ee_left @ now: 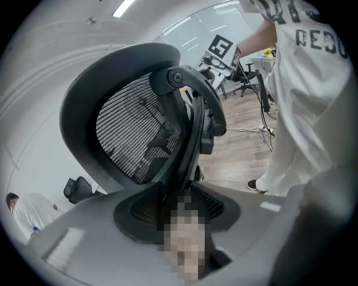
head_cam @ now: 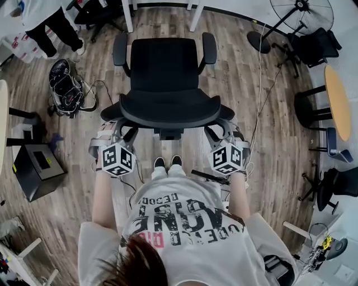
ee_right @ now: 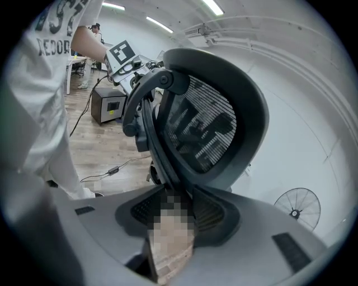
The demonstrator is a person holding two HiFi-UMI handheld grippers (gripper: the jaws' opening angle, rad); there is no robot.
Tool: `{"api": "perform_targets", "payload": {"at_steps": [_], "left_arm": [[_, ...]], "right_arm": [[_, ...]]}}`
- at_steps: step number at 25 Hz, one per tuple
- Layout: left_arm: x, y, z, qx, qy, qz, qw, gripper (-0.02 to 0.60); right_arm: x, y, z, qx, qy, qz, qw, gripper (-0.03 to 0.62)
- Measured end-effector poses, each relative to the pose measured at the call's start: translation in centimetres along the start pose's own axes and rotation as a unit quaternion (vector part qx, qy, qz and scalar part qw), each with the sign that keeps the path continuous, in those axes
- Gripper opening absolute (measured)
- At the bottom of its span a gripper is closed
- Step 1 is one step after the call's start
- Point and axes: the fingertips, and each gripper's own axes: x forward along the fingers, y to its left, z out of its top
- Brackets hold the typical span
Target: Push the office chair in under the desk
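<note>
The mesh-backed office chair (head_cam: pixel 165 72) is black; the wood-plank floor (head_cam: pixel 279 156) is grey-brown; the white T-shirt (head_cam: pixel 184 223) at the bottom carries dark and red lettering.

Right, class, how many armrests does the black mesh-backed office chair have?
2: one black padded armrest left of the office chair's seat in the head view, one right.

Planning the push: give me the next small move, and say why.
Probably a gentle, even push forward with both hands. The left gripper and right gripper each clasp a side edge of the backrest, and the office chair faces the desk legs but sits short of them.
</note>
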Motion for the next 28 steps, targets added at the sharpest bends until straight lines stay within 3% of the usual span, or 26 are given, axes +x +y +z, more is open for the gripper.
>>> {"api": "perform_targets", "payload": {"at_steps": [17, 28], "left_arm": [[2.2, 2.6, -0.2, -0.022, -0.024, -0.001, 0.9995, 0.167], [5.5, 7.6, -0.4, -0.032, -0.029, -0.009, 0.9990, 0.170]], "right_arm": [[2.8, -2.2, 0.0, 0.012, 0.002, -0.018, 1.000, 0.161], [6.5, -6.9, 0.7, 0.012, -0.009, -0.010, 1.000, 0.160]]}}
